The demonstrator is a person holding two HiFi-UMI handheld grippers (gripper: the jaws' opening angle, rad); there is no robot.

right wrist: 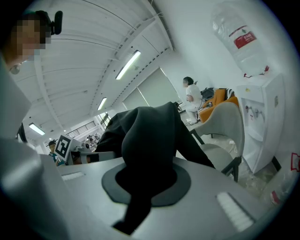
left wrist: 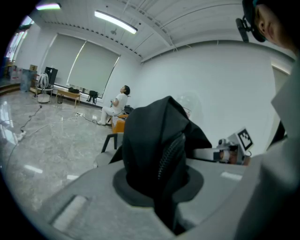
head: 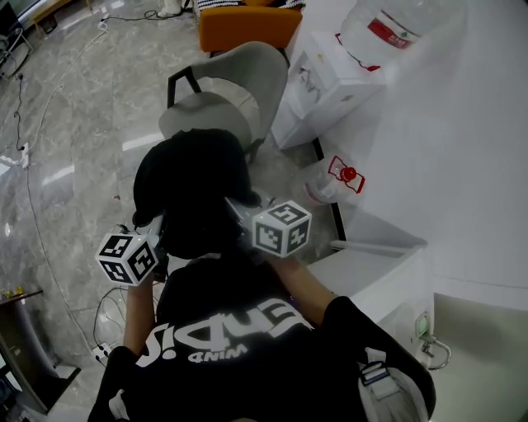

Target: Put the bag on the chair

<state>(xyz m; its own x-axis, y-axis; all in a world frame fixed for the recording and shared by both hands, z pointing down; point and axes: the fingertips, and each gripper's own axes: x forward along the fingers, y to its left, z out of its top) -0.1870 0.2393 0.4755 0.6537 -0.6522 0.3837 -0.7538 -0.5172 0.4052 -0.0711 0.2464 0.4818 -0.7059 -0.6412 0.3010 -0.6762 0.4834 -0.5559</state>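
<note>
A black bag [head: 194,189] hangs in the air between both grippers, just short of the grey chair [head: 227,99]. My left gripper [head: 157,235] is shut on the bag's left side, where black fabric with a zipper [left wrist: 164,154] fills the space between its jaws. On the bag's right side my right gripper [head: 243,218] is shut too, with a fold of the black bag [right wrist: 145,145] pinched between its jaws. The chair's grey seat [right wrist: 220,150] shows beyond the bag in the right gripper view. The chair seat carries nothing.
A white water dispenser [head: 330,82] with a large bottle [head: 388,29] stands right of the chair. An orange chair [head: 247,25] sits behind the grey one. An empty water bottle [head: 334,181] lies on the floor beside a white counter [head: 388,255]. Cables run over the marble floor [head: 58,124].
</note>
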